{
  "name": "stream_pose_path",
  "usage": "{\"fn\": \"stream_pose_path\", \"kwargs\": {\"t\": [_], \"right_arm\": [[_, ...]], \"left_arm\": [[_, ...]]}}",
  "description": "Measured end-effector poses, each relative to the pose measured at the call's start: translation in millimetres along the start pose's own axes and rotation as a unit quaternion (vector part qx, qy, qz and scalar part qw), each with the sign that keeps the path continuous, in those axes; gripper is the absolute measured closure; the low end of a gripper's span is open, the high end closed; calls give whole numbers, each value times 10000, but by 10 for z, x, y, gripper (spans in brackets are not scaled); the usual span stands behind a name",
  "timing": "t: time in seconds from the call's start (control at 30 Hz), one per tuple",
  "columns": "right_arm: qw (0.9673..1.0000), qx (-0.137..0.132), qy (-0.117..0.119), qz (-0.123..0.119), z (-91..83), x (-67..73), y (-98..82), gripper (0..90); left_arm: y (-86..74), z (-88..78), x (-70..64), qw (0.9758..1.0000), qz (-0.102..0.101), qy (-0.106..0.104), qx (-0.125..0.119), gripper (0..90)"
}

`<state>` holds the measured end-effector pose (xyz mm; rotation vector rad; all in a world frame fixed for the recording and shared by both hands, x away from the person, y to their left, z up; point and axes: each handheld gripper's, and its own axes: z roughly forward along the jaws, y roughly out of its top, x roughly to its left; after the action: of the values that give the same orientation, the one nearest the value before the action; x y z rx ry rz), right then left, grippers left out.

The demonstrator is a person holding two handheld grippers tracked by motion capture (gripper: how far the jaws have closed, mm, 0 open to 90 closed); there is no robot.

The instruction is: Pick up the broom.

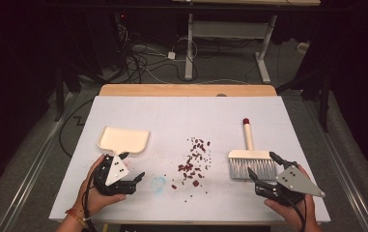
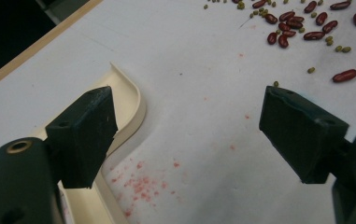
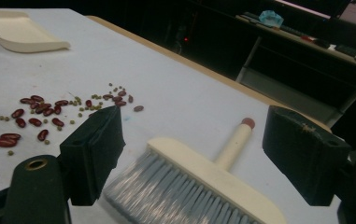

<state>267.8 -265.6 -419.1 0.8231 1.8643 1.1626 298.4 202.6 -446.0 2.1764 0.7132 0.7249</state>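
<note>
**Both grippers empty, brush and dustpan not yet taken**

Your left gripper (image 1: pixel 132 180) has its jaws spread wide with nothing between them. The dustpan (image 2: pixel 128 109) lies flat on the bench (image 1: pixel 181 116), its curved rim passing just under and behind your left-hand jaw. The beans (image 2: pixel 302 25) sit ahead of the jaws, off toward your right-hand jaw.

Your right gripper (image 3: pixel 192 154) is likewise spread and empty. The brush (image 3: pixel 203 175) lies between and just ahead of the jaws, bristles nearest you, handle pointing away, red cap at the far end.

Handling, as judged: the brush looks light, its back and handle stiff, its bristles soft and yielding. Take it by the handle or the solid back, never the bristles. The dustpan looks like thin, light, smooth plastic; it may slide when pushed, so pinch its rim firmly. The beans are small, hard and loose, and likely to roll or scatter.
</note>
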Motion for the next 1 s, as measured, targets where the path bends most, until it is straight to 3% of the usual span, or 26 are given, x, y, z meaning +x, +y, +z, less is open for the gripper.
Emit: {"fn": "stream_pose_path", "kwargs": {"t": [0.2, 0.3, 0.53, 0.7, 0.87, 0.93, 1.0], "right_arm": [[9998, 58, -116, 120, -6, -42, 0, 209], [9998, 111, -144, 21, 30, -48, -6, 209], [9992, 376, -114, 108, 201, -167, -3, 208], [9981, 562, -216, 96, 325, -241, 43, 208], [9925, 1143, -327, 298, 616, -480, 186, 213], [9874, 1449, -357, 522, 759, -588, 238, 209], [9779, 1928, -379, 713, 940, -696, 270, 208]], "left_arm": [[14, 44, -30, 10000, 42, -26, 48, 192], [8, 38, -31, 10000, 63, -10, 52, 192], [2, 55, -26, 9999, 25, 23, 99, 193], [-15, 44, -52, 9999, 51, 7, 145, 193], [4, 57, -51, 9999, 56, 9, 135, 193], [0, 65, -42, 9999, 37, 0, 164, 193], [-3, 63, -47, 9998, 34, 4, 175, 193]]}}
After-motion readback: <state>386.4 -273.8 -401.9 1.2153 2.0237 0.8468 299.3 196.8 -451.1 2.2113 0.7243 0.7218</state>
